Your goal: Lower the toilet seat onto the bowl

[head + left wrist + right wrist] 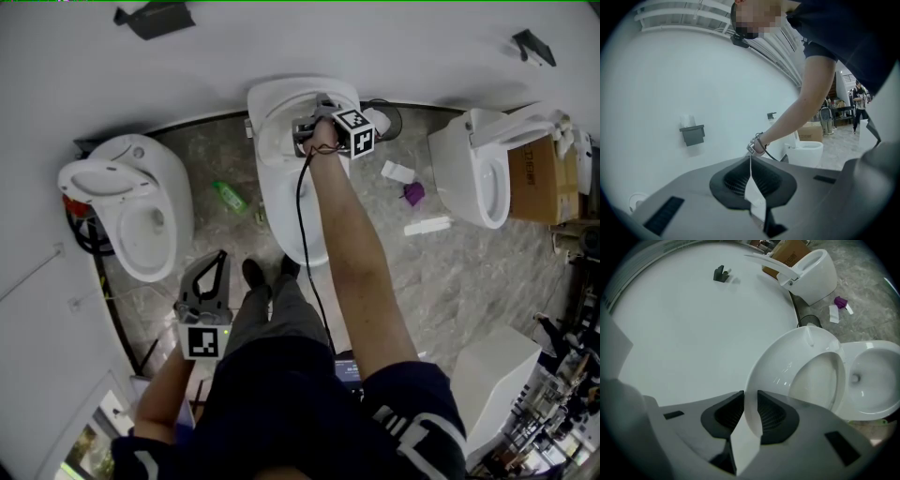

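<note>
A curved white wall [281, 37] backs a grey marbled floor [469, 272] on which three white toilets stand side by side. The person stands facing the middle toilet [274, 192]. Its neighbours, the left toilet [141, 206] and the right toilet [473, 169], sit well apart from it. A cardboard box [539, 178] stands just beside the right one.

The toilet seat [797, 362] of the middle toilet is raised. It stands nearly upright at the back of the bowl [872, 376], close to the wall.

The person's right arm reaches over the bowl to the seat's upper rim. There the right gripper [750, 397] has its fingers clenched on the seat's edge, and the white rim fills the gap between the pads.

The left gripper [750, 157] hangs low by the person's left side, well away from the toilet. Its fingers are pressed together with nothing in them.

A green bottle [228, 196] lies on the floor between the left and middle toilets. A small purple object [413, 193] lies between the middle and right ones.
</note>
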The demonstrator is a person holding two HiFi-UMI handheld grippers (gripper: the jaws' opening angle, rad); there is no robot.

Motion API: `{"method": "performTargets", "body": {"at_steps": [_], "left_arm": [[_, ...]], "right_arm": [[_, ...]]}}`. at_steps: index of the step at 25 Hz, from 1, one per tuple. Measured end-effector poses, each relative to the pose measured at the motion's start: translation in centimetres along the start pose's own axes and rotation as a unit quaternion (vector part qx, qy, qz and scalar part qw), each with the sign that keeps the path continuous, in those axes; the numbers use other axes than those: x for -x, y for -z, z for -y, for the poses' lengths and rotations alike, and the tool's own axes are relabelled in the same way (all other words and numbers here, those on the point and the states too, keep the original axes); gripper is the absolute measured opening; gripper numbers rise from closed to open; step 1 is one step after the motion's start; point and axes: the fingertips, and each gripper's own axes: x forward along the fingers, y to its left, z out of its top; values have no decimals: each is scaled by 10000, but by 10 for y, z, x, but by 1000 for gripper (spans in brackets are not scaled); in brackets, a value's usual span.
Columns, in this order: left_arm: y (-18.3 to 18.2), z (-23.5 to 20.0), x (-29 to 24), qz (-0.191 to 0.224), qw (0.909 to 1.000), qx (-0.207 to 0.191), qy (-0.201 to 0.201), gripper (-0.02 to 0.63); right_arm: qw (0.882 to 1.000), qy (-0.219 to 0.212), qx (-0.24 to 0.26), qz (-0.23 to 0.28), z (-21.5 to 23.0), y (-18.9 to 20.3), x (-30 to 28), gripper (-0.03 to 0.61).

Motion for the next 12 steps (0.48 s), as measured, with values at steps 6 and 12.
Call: {"method": "performTargets", "body": {"at_steps": [6,12], "left_arm": [[1,-2,1,-18,10000,-31,30,26],[-1,2,4,92,9999,-68,51,26]], "right_arm": [[9997,-218,39,-89,2,2,15,106],[9988,-436,-57,-209,8,3,39,100]]}}
